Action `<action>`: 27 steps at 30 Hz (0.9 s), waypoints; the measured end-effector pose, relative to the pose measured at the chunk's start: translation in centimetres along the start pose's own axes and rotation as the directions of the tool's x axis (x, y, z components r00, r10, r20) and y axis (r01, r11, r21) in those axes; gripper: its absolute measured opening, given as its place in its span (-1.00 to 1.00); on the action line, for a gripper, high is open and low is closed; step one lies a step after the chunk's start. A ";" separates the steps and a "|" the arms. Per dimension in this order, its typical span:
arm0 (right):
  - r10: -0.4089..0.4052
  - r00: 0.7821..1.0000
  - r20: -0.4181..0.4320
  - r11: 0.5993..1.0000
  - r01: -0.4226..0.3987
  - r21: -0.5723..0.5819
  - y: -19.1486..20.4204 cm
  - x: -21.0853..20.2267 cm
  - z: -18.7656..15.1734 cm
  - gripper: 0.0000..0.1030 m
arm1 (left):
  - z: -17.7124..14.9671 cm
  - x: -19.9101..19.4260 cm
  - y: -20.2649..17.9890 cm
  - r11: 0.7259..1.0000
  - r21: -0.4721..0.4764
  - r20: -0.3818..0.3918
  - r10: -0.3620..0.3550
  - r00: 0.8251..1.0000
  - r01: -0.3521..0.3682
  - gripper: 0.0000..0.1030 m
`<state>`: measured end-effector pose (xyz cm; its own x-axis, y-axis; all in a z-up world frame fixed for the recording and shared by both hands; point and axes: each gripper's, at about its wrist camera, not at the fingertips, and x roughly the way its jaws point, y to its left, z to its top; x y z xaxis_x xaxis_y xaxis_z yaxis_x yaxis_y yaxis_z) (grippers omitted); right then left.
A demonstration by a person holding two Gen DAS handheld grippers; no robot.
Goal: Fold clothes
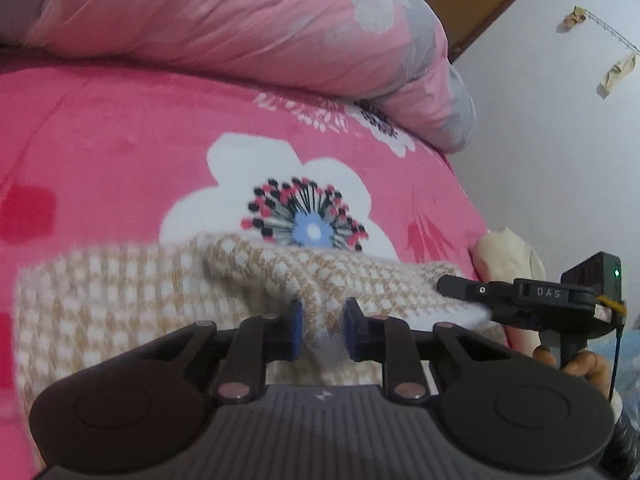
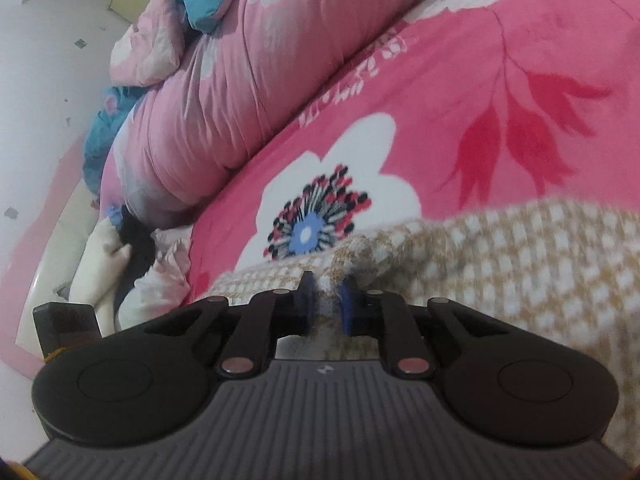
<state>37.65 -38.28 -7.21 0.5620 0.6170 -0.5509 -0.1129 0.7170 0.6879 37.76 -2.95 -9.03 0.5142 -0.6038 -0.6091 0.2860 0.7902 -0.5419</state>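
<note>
A tan and white checked knit garment [image 1: 120, 292] lies on the pink flowered bed cover [image 1: 120, 148]. My left gripper [image 1: 322, 330] is shut on a raised fold of it, the blue pads pinching the cloth. In the right wrist view the same garment [image 2: 520, 264] spreads to the right, and my right gripper [image 2: 326, 306] is shut on its edge. The right gripper also shows in the left wrist view [image 1: 460, 286] at the right, at the garment's end, held by a hand.
A rolled pink quilt [image 1: 240, 28] lies along the far side of the bed, also seen in the right wrist view [image 2: 240, 80]. A white wall [image 1: 560, 140] is beyond the bed's right edge. Cream and pale cloths [image 2: 104, 264] lie at the bed's edge.
</note>
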 end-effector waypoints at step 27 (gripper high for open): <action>-0.232 0.963 0.137 0.768 0.268 -0.582 3.9 3.4 -1.7 -0.76 | -2.3 3.4 -3.8 0.821 0.510 0.157 0.206 0.966 -0.258 -0.60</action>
<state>37.70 -32.82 -7.17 0.6795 0.3836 -0.6254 -0.4130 0.9045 0.1061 36.55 -8.23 -10.40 0.6825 -0.4042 -0.6089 0.5144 0.8575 0.0073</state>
